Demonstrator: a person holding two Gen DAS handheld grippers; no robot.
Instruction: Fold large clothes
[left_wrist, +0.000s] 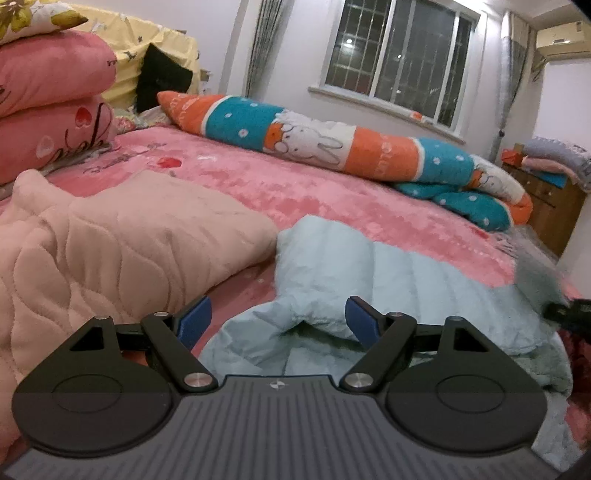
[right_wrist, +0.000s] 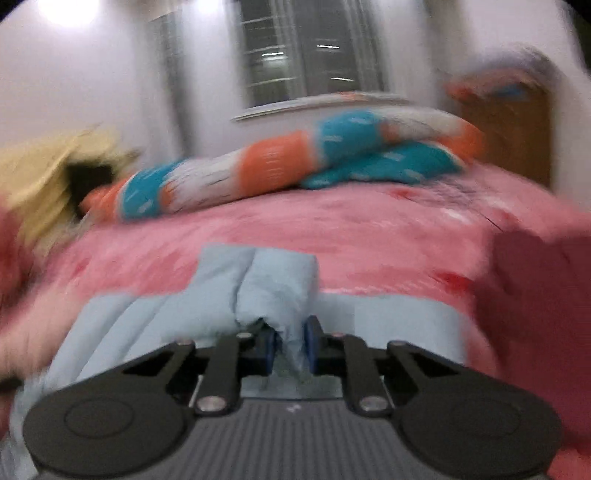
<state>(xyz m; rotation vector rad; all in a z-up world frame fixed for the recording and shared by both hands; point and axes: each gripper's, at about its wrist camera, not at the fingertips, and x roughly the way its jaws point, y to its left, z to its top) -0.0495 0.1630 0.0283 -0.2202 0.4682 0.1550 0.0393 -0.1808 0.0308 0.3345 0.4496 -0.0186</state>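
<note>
A light blue padded jacket lies on the pink bedspread. In the left wrist view my left gripper is open, its blue pads on either side of a sleeve cuff of the jacket without closing on it. In the blurred right wrist view my right gripper is shut on a bunched fold of the same light blue jacket, which rises between the pads and spreads out to the left and right below.
A peach quilted garment lies folded at the left. A rolled orange, teal and white blanket lies across the far side of the bed. Pink pillows are stacked at far left. A wooden cabinet stands at right below the window.
</note>
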